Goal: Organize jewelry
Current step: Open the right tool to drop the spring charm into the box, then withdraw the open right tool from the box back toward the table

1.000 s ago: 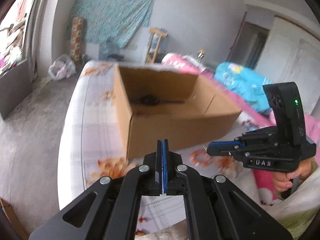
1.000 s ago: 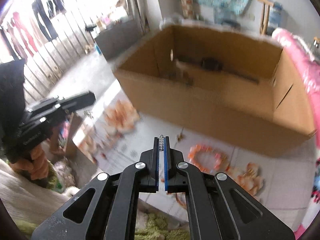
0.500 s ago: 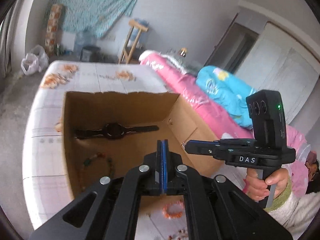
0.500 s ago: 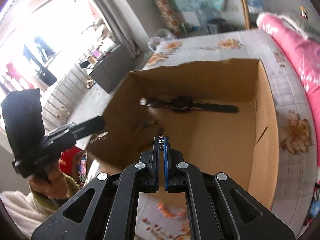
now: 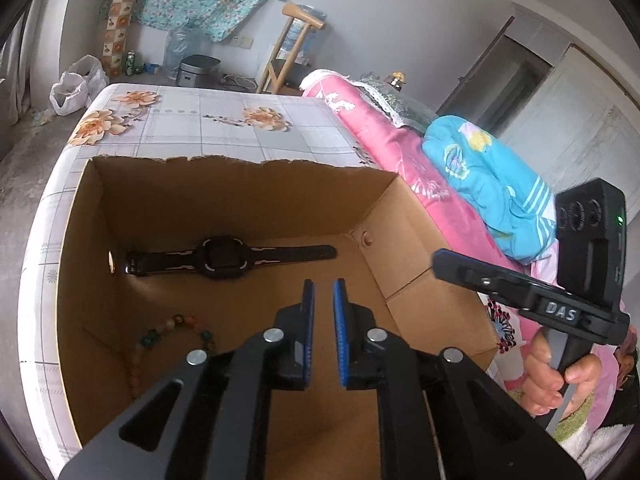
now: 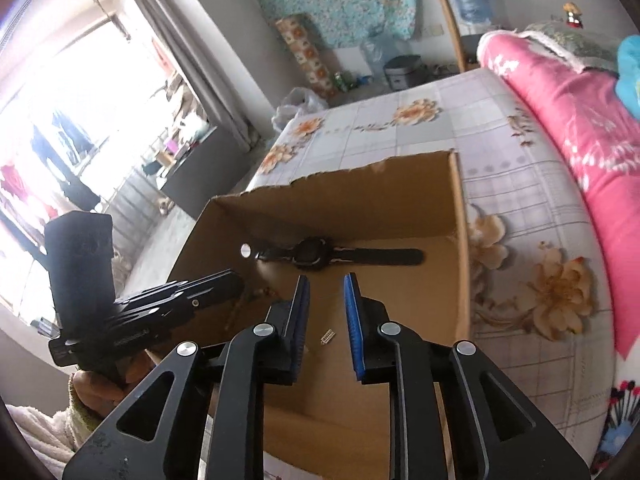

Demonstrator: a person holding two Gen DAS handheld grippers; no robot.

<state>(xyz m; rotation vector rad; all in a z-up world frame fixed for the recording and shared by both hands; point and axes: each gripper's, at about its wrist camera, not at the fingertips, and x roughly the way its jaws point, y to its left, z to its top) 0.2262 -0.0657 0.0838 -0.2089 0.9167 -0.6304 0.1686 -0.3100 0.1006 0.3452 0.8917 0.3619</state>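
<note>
Cardboard box (image 5: 224, 200) contains one watch (image 5: 224, 258), one bead bracelet (image 5: 172, 336). Both hand-held grippers, left (image 5: 323, 292) and right (image 6: 327, 286), have just been opening; nothing gripped.

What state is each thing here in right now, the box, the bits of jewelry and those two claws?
Cardboard box: open-topped, upright on the bed.
Watch: flat on the box floor, strap stretched out.
Bead bracelet: lying inside the box.
Left claw: just opening, nothing between.
Right claw: just opening; small silver piece below.
</note>
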